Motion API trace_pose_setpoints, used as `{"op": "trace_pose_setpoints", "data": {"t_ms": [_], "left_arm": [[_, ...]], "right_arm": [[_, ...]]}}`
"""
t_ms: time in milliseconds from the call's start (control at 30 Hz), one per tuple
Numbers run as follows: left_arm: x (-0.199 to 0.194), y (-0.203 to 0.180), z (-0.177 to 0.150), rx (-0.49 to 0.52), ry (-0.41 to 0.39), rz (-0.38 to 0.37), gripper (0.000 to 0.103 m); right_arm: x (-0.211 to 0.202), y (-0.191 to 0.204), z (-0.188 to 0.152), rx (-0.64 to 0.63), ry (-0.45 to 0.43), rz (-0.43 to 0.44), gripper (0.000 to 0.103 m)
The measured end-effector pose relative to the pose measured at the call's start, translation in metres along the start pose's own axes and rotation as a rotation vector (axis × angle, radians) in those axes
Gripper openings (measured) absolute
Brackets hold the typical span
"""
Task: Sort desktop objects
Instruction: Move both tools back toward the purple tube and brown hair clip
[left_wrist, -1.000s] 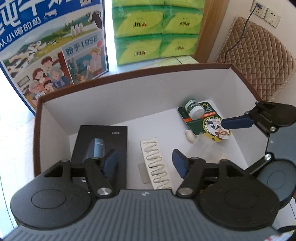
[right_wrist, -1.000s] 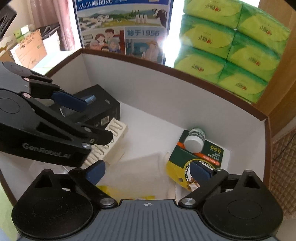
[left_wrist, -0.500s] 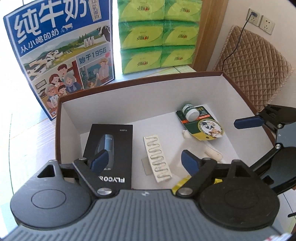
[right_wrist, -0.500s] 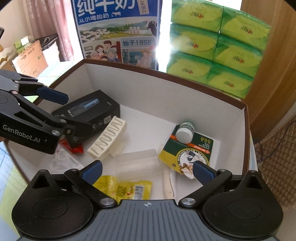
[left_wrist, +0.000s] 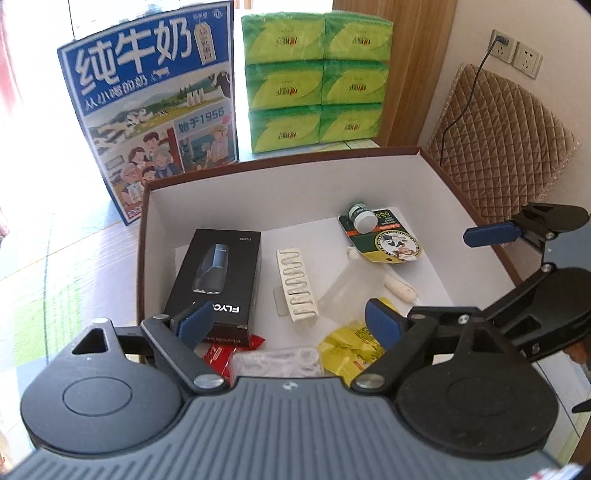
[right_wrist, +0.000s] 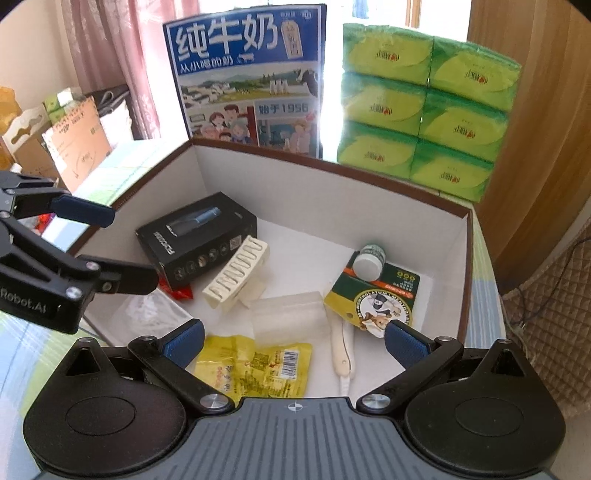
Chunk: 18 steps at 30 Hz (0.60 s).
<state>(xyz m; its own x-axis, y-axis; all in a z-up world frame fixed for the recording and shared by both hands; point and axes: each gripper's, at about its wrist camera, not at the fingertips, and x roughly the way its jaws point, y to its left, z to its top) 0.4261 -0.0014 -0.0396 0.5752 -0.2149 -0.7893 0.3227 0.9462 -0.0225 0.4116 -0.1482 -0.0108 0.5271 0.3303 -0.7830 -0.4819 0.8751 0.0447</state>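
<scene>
— What is recorded around the box?
— A blue milk carton (left_wrist: 155, 122) and stacked green tissue packs (left_wrist: 317, 77) are set behind the white-lined box (left_wrist: 295, 192) on the bench (left_wrist: 62, 266). A quilted cushion (left_wrist: 506, 147) is seen at the right.

— And the contents?
— A black shaver box (left_wrist: 218, 273), a white ridged rack (left_wrist: 297, 291), a clear plastic piece (right_wrist: 288, 314), a yellow packet (right_wrist: 258, 365), a green card (right_wrist: 380, 299) with a small jar (right_wrist: 367, 260) on it, and a red packet (left_wrist: 225, 350) are held inside.

— The tools?
— The left tool (left_wrist: 291, 325) and right tool (right_wrist: 293, 341) are both spread wide above the box, nothing pinched.
</scene>
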Motion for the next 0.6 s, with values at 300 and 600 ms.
{"op": "trace_pose_setpoints", "data": {"t_ms": [300,600], "left_arm": [[-0.044,-0.013,-0.016,-0.024,-0.046,0.028,0.087],[-0.077,-0.027,-0.041,-0.036,-0.075,0.05,0.087]], "right_arm": [[-0.036,0.006,-0.009,-0.039,-0.058,0.043,0.101],[-0.069,0.013,-0.03,-0.052,-0.112,0.059,0.101]]}}
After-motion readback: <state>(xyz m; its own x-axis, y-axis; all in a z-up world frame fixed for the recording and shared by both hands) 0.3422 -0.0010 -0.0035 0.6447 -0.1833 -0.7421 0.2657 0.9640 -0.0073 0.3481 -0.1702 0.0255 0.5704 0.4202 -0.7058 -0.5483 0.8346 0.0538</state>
